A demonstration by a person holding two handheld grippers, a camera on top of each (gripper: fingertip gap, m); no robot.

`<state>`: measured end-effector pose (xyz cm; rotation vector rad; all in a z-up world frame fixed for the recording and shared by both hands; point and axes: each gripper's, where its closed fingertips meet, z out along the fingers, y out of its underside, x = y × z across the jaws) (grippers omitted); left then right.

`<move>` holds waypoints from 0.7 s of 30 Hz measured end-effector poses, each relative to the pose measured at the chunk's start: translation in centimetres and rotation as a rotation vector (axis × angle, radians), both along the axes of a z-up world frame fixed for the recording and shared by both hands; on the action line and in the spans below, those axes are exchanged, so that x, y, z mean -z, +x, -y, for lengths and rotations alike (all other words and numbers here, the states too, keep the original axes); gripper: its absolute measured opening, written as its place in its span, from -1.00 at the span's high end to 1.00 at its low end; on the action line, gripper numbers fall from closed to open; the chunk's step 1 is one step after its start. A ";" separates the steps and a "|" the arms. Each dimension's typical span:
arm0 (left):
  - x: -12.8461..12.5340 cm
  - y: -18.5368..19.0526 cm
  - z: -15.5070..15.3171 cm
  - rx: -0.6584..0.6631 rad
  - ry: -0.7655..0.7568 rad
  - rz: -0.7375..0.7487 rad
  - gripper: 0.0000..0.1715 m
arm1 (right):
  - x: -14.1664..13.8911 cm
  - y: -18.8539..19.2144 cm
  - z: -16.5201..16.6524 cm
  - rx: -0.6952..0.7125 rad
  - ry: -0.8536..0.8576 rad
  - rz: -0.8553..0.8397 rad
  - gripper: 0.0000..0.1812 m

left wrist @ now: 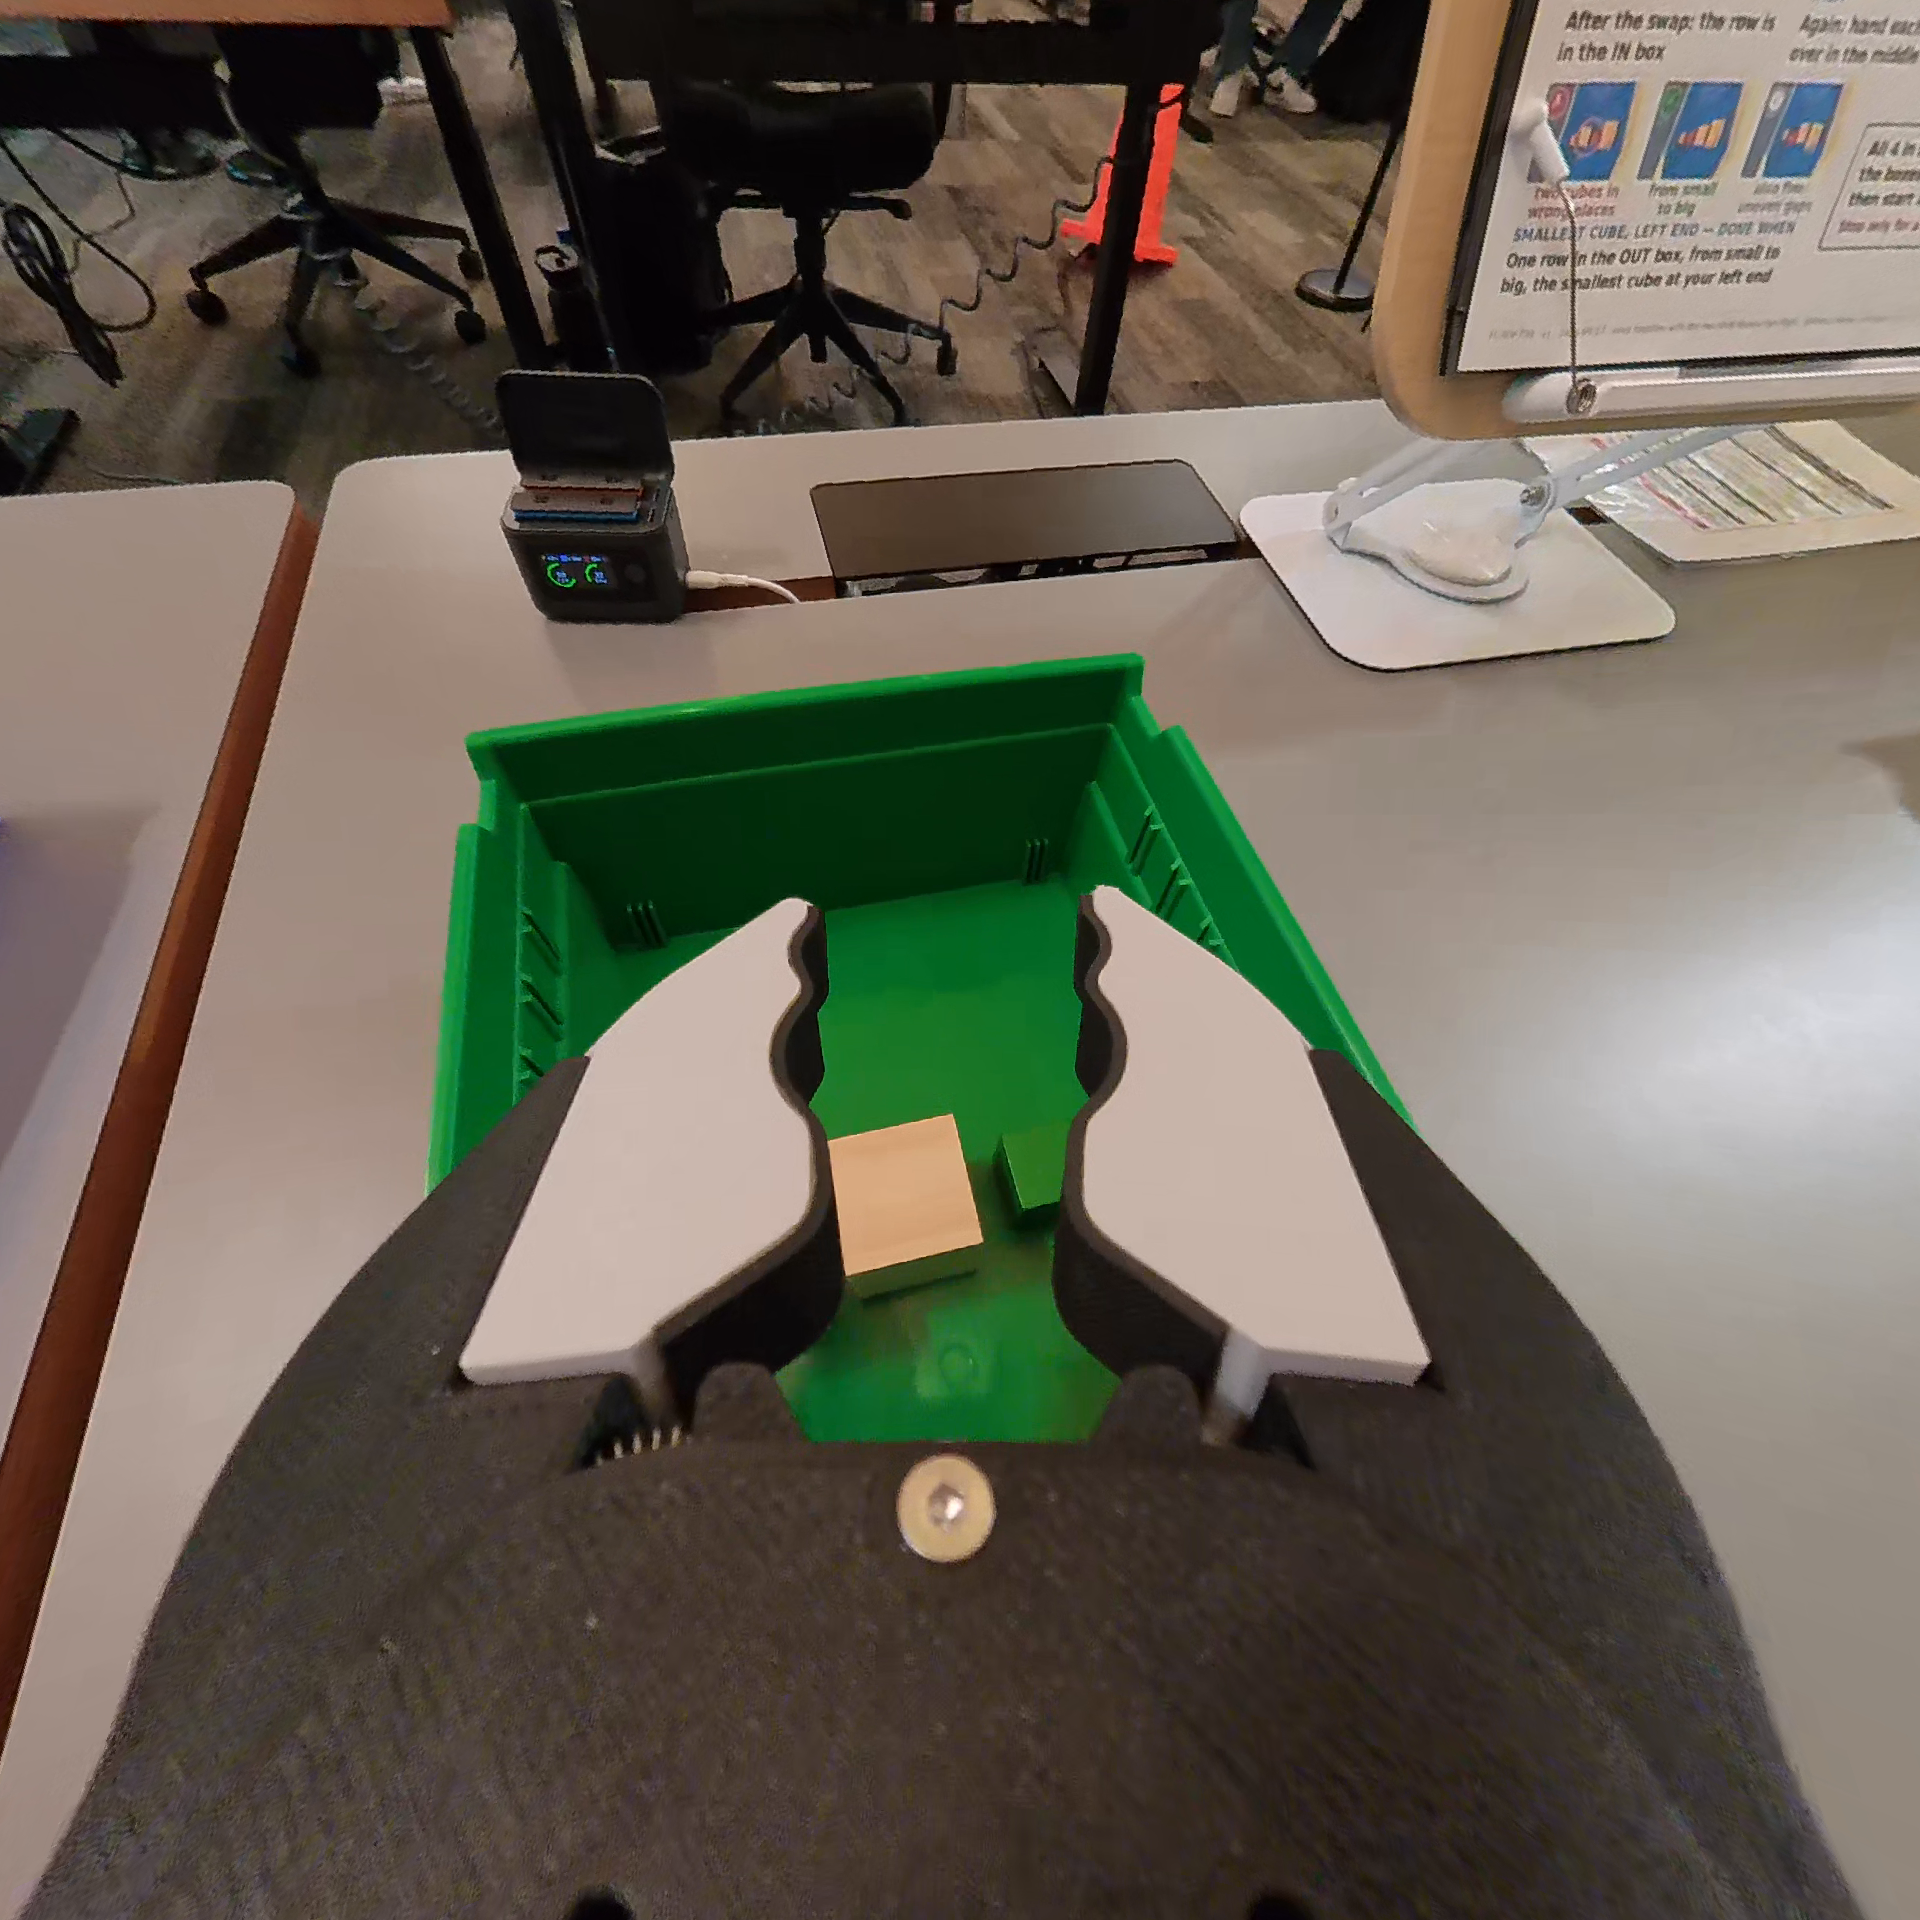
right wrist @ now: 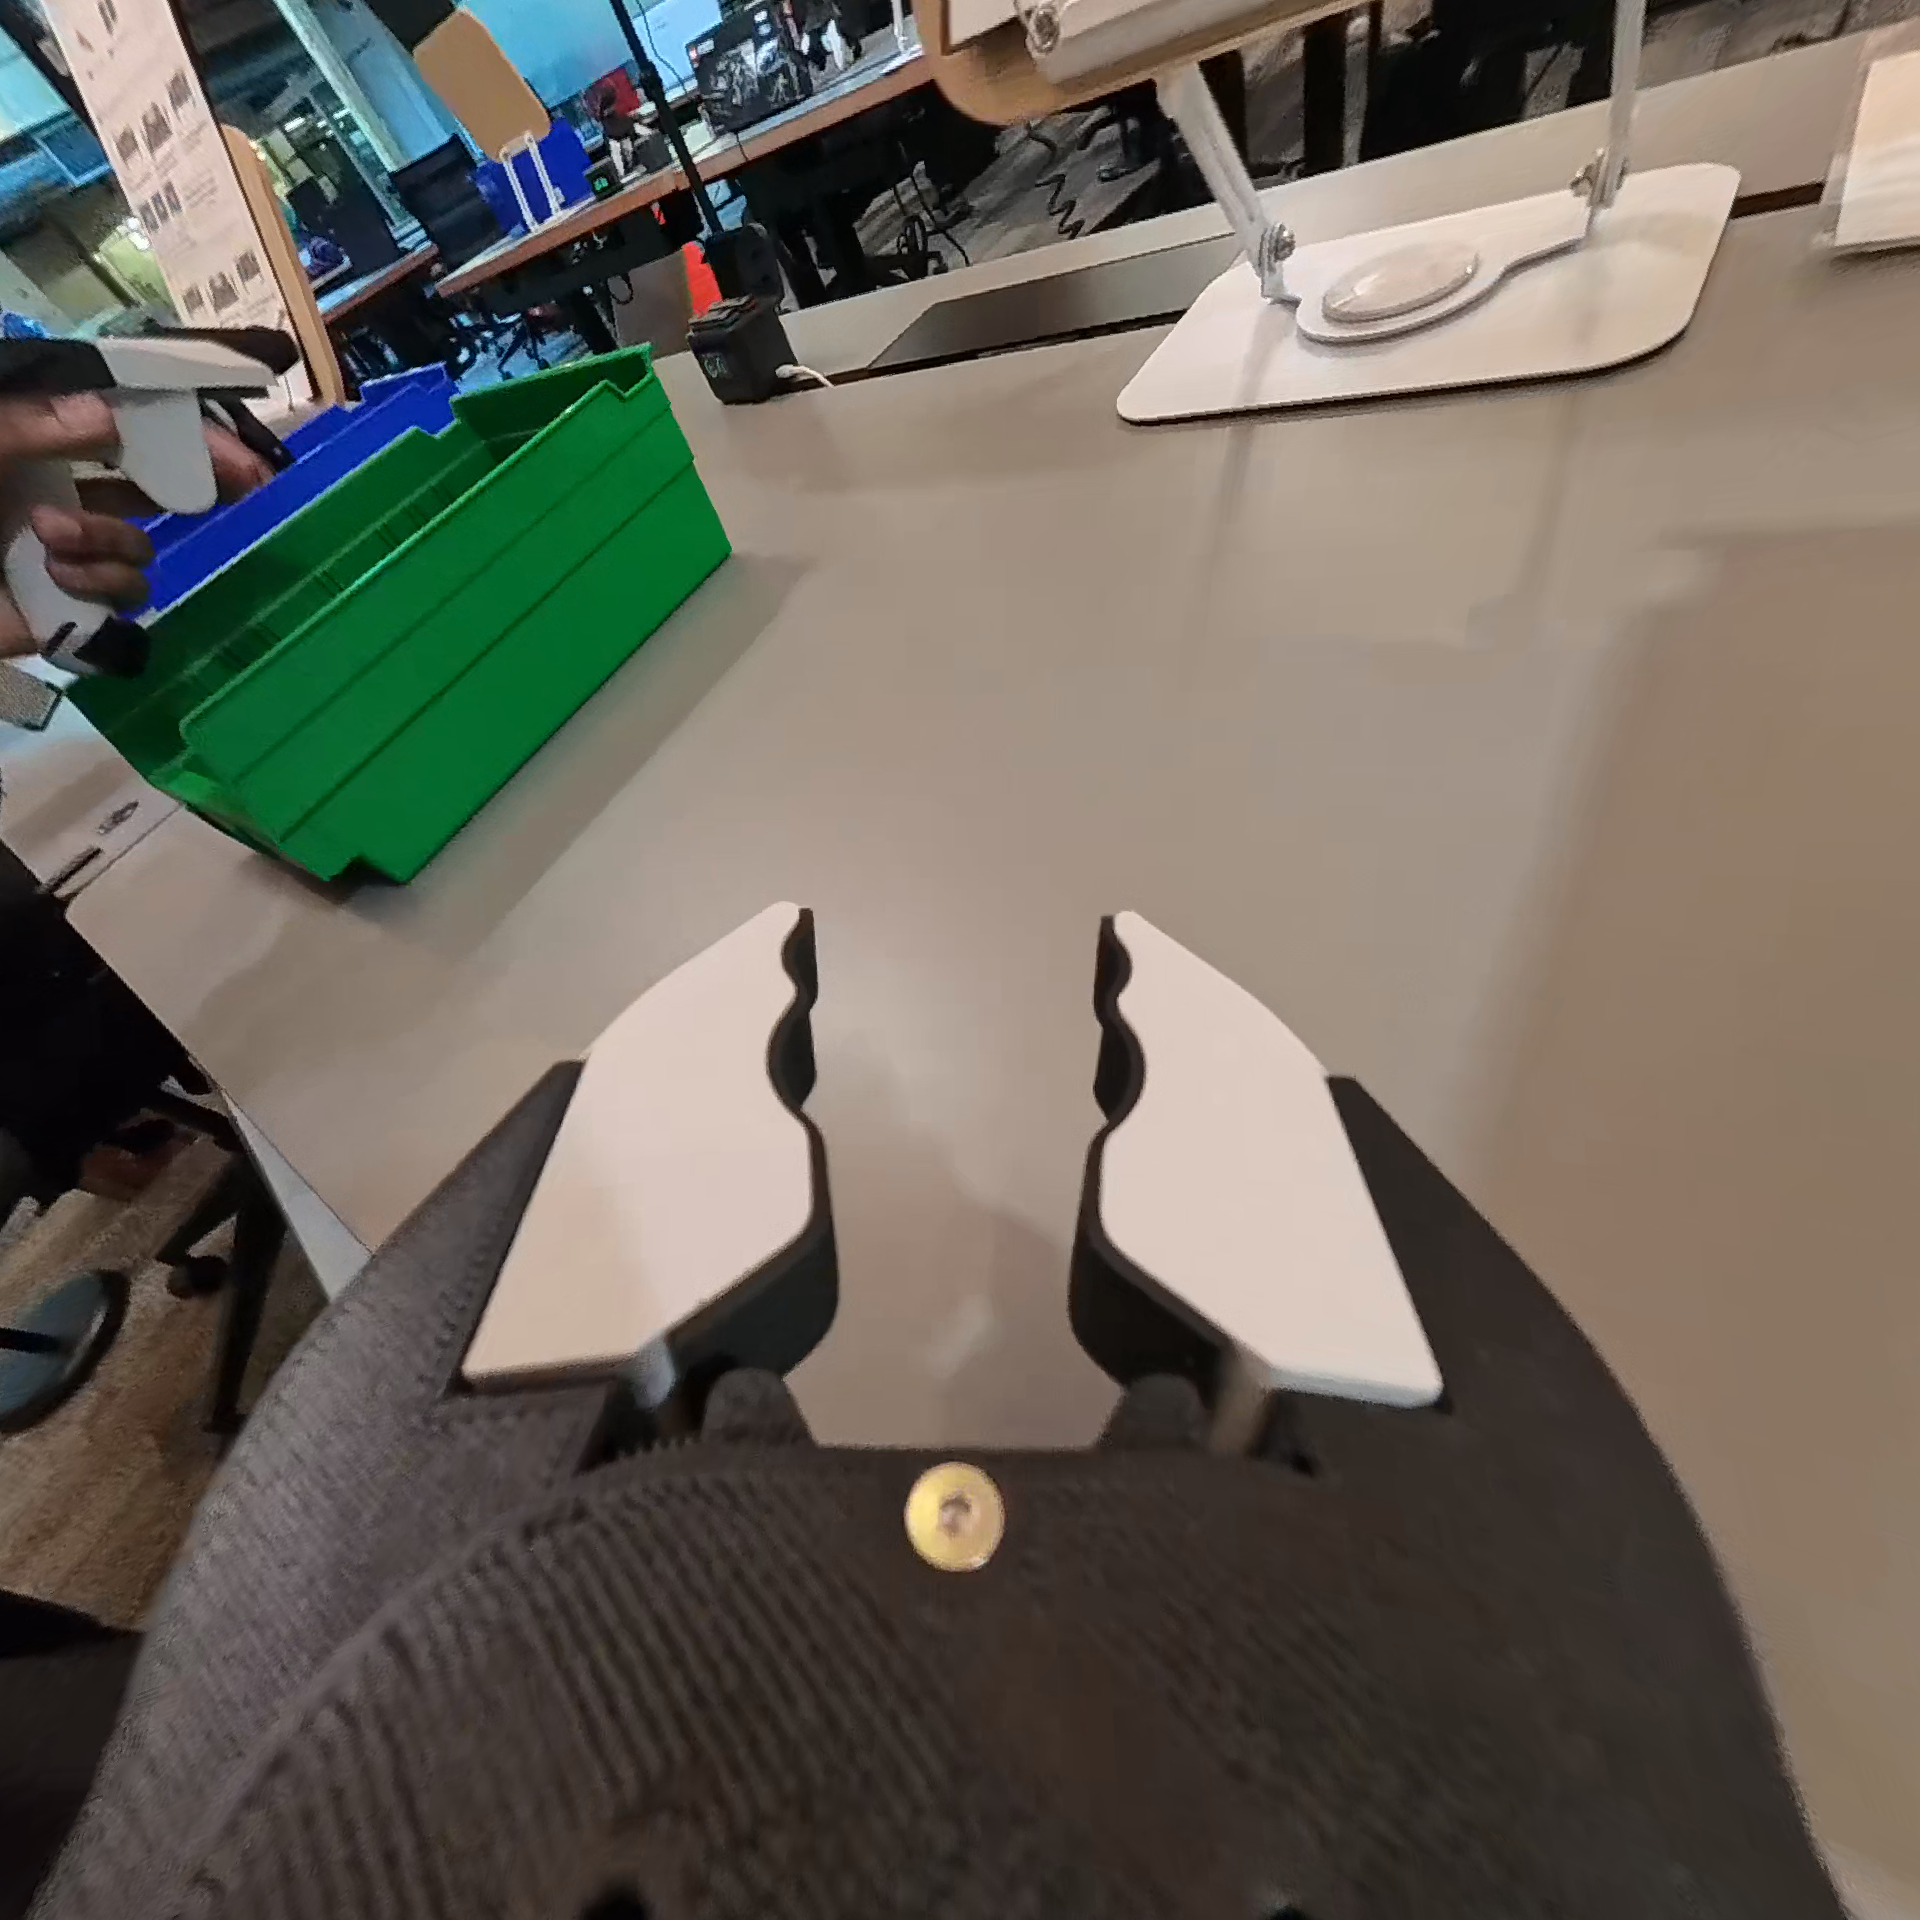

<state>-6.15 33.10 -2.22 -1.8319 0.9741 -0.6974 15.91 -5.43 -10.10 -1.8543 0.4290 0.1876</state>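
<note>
My left gripper (left wrist: 948,909) is open and hangs over a green bin (left wrist: 810,717) on the grey table. On the bin floor, between my fingers and below them, lie a pale wooden cube (left wrist: 904,1195) and a smaller green cube (left wrist: 1031,1169) to its right. I touch neither. My right gripper (right wrist: 954,920) is open and empty, low over bare grey table (right wrist: 1247,727). In the right wrist view the green bin (right wrist: 436,644) stands far left, with the left gripper (right wrist: 156,416) held by a hand above it.
A dark charger box with a lit screen (left wrist: 594,520) and a white stand base (left wrist: 1455,582) sit behind the bin; an instruction board (left wrist: 1683,187) hangs at top right. A blue bin (right wrist: 312,468) lies beyond the green one. Office chairs stand past the table.
</note>
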 end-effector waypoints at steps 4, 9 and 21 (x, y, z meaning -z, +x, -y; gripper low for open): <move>0.3 0.0 -0.1 -0.005 0.025 -0.033 0.44 | -0.6 0.4 0.2 0.021 0.014 -0.004 0.37; 0.2 -0.1 -0.2 -0.015 0.028 -0.030 0.41 | -1.8 -0.4 0.3 -0.025 0.049 0.110 0.41; -0.4 -0.1 0.6 0.055 -0.019 0.015 0.58 | -2.6 -2.0 0.0 -0.081 0.099 0.314 0.41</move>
